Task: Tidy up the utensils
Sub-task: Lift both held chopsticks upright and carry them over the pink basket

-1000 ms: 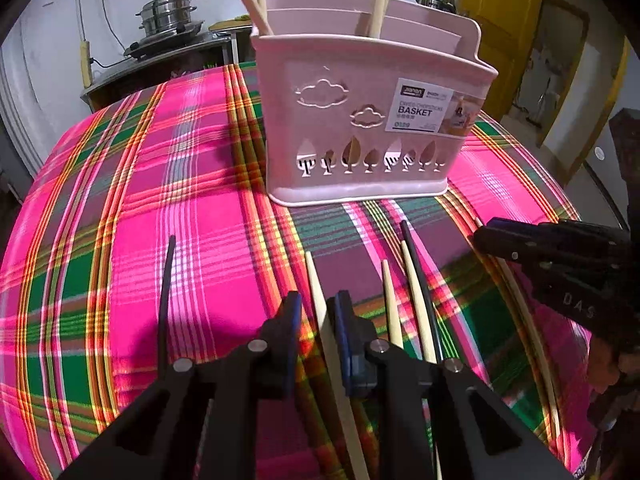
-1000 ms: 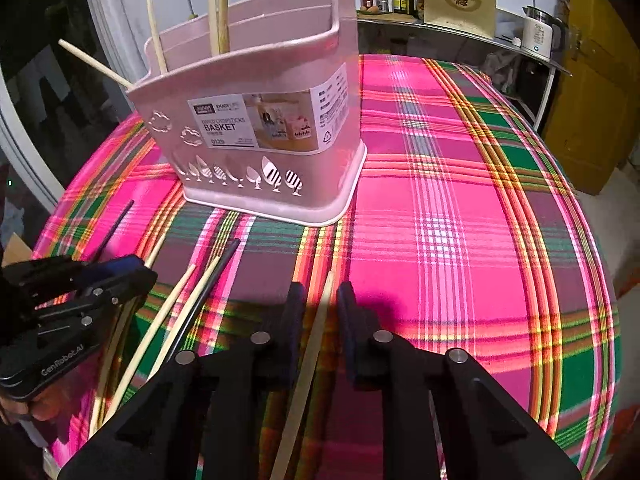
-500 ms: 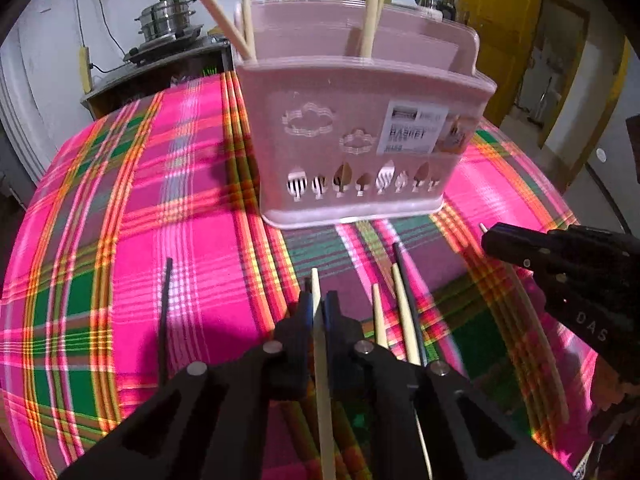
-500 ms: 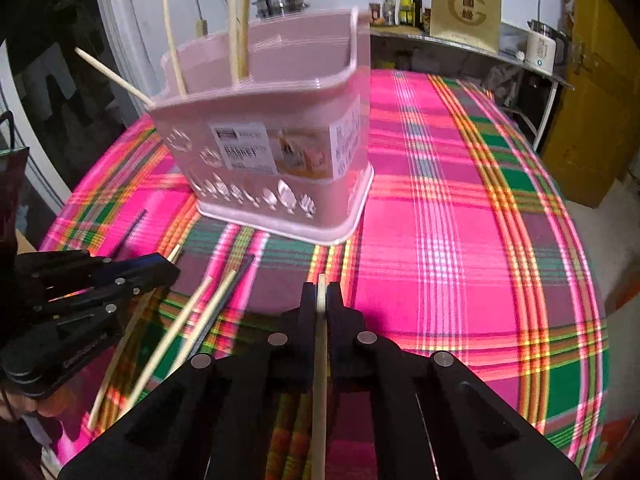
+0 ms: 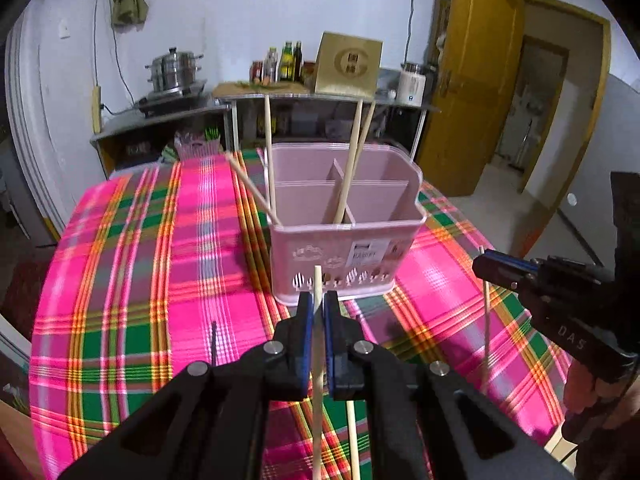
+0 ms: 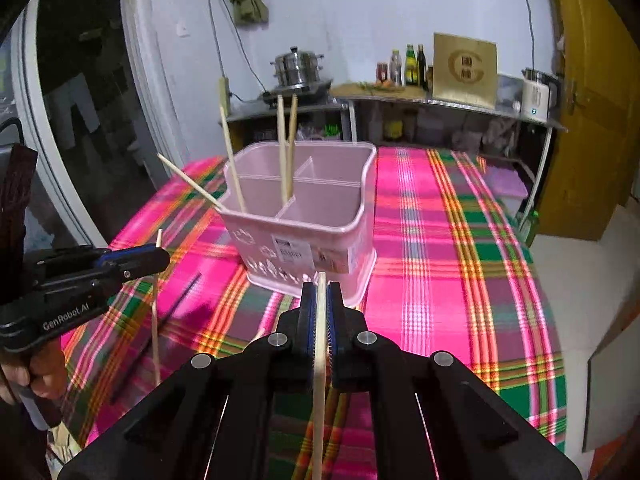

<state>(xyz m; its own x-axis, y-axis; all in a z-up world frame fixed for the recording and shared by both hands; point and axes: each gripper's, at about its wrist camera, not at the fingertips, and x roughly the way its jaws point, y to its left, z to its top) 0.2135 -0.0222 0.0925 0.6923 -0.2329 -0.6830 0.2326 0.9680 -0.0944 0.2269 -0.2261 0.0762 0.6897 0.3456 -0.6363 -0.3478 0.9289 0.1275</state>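
Currently left tool (image 5: 317,312) and right tool (image 6: 321,300) each clench one light, stiff, slippery chopstick (image 5: 316,380) near its upper end; lower-centre frame.

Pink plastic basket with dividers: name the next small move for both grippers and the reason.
Probably carry both forward over the pink plastic basket and lower the sticks in. The left gripper and right gripper each have jaws shut on a pale wooden chopstick, held clear of the plaid cloth, short of the rim.
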